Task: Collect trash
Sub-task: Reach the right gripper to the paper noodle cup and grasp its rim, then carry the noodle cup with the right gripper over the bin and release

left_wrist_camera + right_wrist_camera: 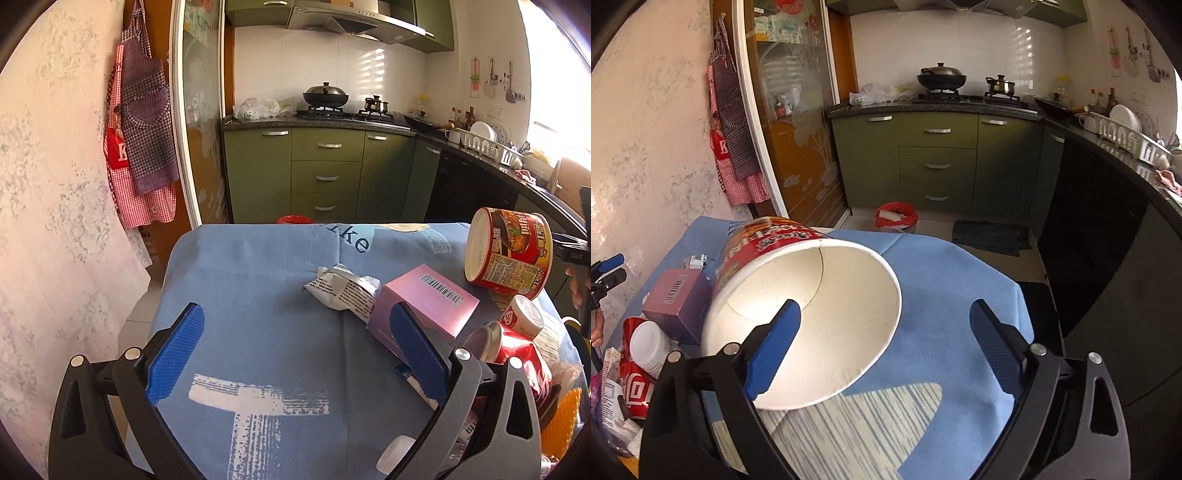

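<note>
A red instant-noodle cup [798, 314] lies tipped over a blue-clothed table [945, 295], its white open mouth facing my right gripper [884, 304]. That gripper is open: its left finger [775, 350] reaches inside the mouth and its right finger stands well clear of the rim. From the left wrist view the same cup [509, 251] is tilted at the far right. My left gripper [297, 350] is open above bare cloth. Just beyond it lie a crumpled white wrapper [343, 290] and a pink box [428, 299], whose near end is hidden behind the right pad.
A crushed red can [517, 354] and a small white-capped bottle [524, 314] lie in a heap of litter at the table's right. A bin with a red bag [895, 218] stands on the floor beyond the table. Green cabinets and a dark counter line the kitchen.
</note>
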